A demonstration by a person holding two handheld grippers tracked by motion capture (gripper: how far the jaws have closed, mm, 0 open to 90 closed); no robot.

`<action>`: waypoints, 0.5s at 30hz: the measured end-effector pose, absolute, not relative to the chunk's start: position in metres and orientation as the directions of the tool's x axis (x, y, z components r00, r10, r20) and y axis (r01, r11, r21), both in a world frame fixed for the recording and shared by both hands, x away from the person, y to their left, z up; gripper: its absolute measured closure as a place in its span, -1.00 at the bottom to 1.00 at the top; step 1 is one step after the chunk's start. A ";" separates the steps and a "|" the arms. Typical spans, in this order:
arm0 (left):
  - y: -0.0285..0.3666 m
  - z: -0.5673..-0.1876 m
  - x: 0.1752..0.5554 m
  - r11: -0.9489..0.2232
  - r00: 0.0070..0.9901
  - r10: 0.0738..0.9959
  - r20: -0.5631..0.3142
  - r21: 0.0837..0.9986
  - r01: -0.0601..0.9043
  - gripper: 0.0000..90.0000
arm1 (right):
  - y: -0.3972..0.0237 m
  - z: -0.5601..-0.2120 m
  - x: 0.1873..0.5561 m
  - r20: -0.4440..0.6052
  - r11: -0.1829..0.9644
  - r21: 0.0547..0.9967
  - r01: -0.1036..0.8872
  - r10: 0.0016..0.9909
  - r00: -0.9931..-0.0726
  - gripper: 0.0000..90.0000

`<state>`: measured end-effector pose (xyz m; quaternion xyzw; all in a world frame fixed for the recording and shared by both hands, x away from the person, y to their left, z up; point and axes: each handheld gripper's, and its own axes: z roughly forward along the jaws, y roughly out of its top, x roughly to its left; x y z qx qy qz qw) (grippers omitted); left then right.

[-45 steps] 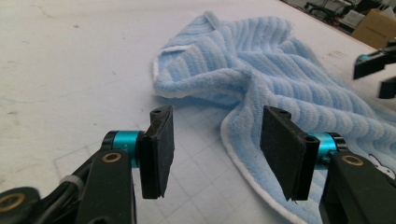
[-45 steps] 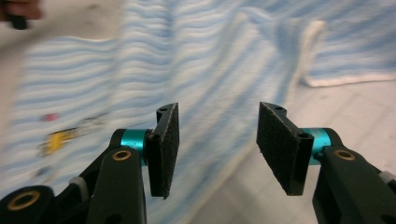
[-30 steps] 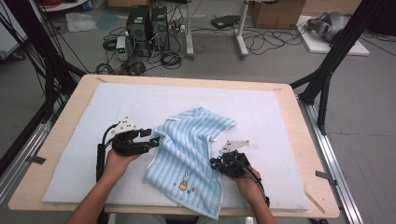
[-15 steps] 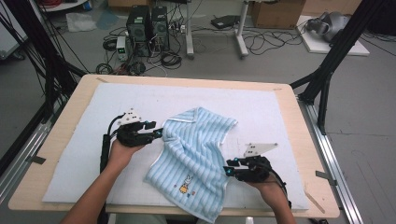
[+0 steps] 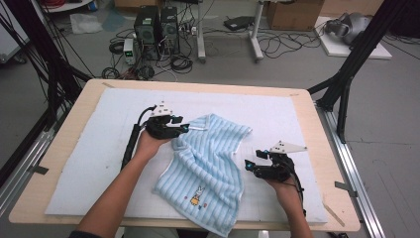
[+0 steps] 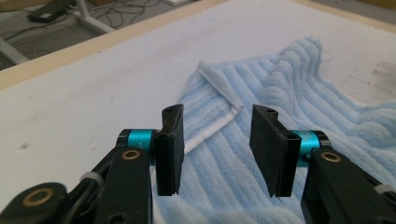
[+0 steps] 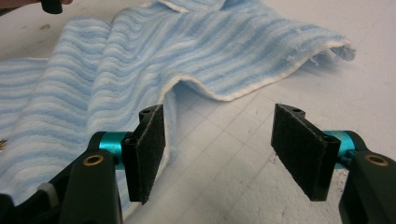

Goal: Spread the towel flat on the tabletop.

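A light blue striped towel (image 5: 208,163) lies rumpled on the white mat, a small embroidered figure (image 5: 197,199) near its front edge. My left gripper (image 5: 184,128) hovers at the towel's far left corner. In the left gripper view its jaws (image 6: 217,140) stand apart over the towel (image 6: 289,93) and its white hem; they have just narrowed a little, pinching nothing. My right gripper (image 5: 247,164) sits on the mat just right of the towel. Its jaws (image 7: 219,149) have just been opening, bare mat between them, and the towel's raised edge (image 7: 187,51) is ahead.
The white mat (image 5: 99,148) covers a wooden table (image 5: 317,109). Behind the table, computer towers (image 5: 156,25) and cables crowd the floor. Black frame posts (image 5: 346,79) stand at the right. The other gripper's tip (image 7: 51,5) shows at the top left of the right gripper view.
My right gripper let go of the towel's right edge and drew back to the right onto the mat. My left gripper slid toward the far side, to the towel's far corner.
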<state>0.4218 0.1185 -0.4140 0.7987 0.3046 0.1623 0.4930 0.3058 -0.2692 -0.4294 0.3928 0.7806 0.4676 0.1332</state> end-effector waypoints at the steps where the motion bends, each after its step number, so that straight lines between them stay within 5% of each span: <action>1: 0.109 -0.417 0.430 -0.360 0.781 0.624 -0.026 0.877 0.317 0.23 | -0.269 -0.430 0.307 0.150 0.259 0.835 0.486 0.742 -0.653 -0.23; 15: 0.079 -0.441 0.466 -0.477 0.788 0.616 -0.005 0.793 0.378 0.11 | -0.270 -0.432 0.313 0.157 0.256 0.823 0.508 0.757 -0.635 -0.24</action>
